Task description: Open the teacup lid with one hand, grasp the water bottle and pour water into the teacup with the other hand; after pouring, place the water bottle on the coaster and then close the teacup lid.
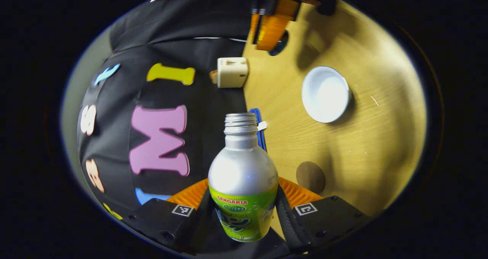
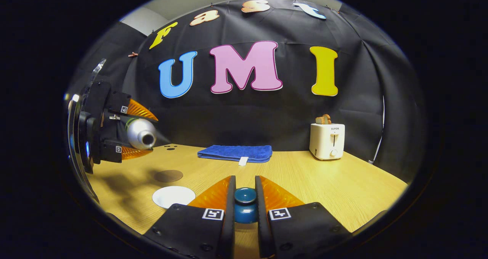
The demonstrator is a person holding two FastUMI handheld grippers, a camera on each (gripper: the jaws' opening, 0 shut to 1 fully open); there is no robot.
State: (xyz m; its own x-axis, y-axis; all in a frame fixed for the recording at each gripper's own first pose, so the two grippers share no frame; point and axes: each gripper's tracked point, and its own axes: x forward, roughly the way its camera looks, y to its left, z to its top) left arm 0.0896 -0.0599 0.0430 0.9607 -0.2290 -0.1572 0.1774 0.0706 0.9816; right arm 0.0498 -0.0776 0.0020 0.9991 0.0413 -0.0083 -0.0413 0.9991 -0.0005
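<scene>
My left gripper (image 1: 246, 190) is shut on a silver and green water bottle (image 1: 243, 182) with no cap on it. In the right gripper view the bottle (image 2: 140, 134) lies tipped on its side in the air at the left, mouth pointing right. The white teacup (image 1: 325, 94) stands open on the table; its rim (image 2: 173, 196) is below and right of the bottle's mouth. A round brown coaster (image 2: 168, 175) lies just behind the cup. My right gripper (image 2: 244, 198) is shut on the blue knob of the teacup lid (image 2: 244, 205), held above the table's front.
A cream toaster (image 2: 327, 140) stands at the back right of the wooden table (image 2: 324, 186). A folded blue towel (image 2: 235, 152) lies at the back middle against the black cloth wall. The right gripper's fingers (image 1: 272, 26) show at the top of the left gripper view.
</scene>
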